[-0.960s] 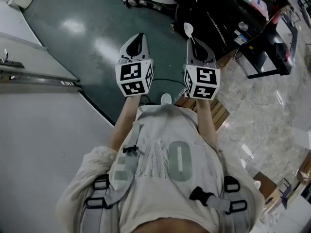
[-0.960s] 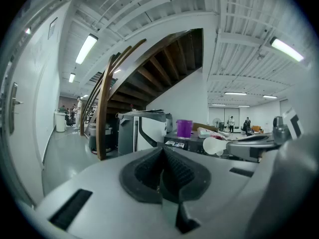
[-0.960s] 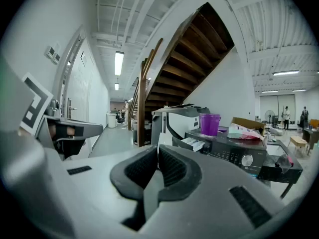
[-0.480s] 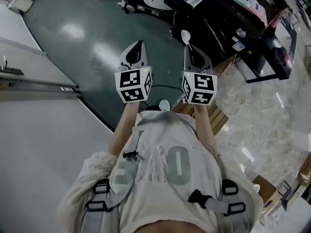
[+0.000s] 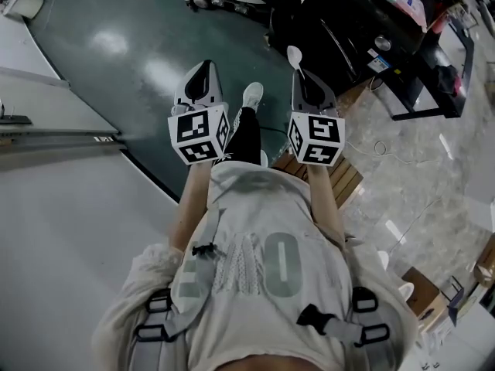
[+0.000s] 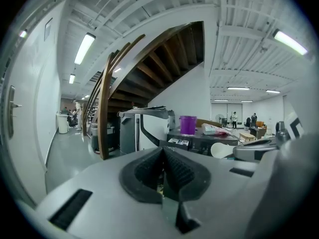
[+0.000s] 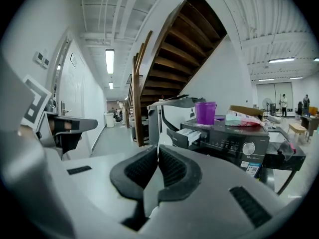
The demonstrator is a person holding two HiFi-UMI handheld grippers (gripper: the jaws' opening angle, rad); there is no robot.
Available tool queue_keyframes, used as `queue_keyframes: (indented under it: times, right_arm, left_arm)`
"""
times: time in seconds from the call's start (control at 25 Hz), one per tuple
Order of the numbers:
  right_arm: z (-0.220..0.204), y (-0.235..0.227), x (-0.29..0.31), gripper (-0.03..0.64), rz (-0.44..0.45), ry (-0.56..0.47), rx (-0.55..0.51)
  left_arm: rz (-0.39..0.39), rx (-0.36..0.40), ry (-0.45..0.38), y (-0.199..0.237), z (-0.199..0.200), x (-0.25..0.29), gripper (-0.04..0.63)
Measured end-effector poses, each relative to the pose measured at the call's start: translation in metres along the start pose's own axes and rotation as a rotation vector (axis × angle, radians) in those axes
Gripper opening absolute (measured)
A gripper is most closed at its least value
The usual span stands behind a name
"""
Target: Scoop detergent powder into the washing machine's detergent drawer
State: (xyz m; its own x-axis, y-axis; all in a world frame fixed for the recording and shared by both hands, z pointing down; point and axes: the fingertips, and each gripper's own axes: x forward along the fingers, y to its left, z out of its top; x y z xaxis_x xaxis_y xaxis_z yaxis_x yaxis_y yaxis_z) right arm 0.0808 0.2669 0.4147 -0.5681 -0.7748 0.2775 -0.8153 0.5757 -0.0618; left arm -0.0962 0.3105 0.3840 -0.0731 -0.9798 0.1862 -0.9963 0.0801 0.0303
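Observation:
The black washing machine (image 5: 340, 29) stands ahead at upper right in the head view. In the right gripper view its detergent drawer (image 7: 192, 135) is pulled open, with a purple cup (image 7: 205, 112) and a detergent bag (image 7: 244, 118) on top. My right gripper (image 5: 303, 76) is shut on a white spoon (image 5: 295, 52) whose bowl points forward; the spoon handle (image 7: 151, 183) runs between the pads. My left gripper (image 5: 199, 72) is held alongside, shut with nothing in it. From the left gripper view the spoon (image 6: 222, 150) shows at the right. Both grippers are still well away from the machine.
A white wall with a door (image 5: 46, 168) runs along the left. A wooden pallet (image 5: 348, 180) lies under my right arm, and a cable (image 5: 387, 153) trails over the marble floor. A black stand (image 5: 433, 76) sits at right. A wooden staircase (image 6: 104, 108) rises ahead.
The person has stepped forward: a shoe and dark trouser leg now show between the grippers. The left gripper has drifted left and up, and the washing machine is nearer.

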Motion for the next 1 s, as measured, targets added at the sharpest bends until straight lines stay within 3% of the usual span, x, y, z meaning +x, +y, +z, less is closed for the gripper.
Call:
queue_keyframes:
  times: [0.48,1.0]
  right_arm:
    - [0.040,-0.038,0.071,0.011,-0.024,-0.041,-0.041]
    - [0.128,-0.090,0.246,0.010,-0.024,-0.074,-0.075]
  left_arm:
    - [-0.062,0.007,-0.047,-0.003,0.028,0.095,0.020]
    - [-0.055,-0.008,-0.112,0.059,0.092,0.269,0.020]
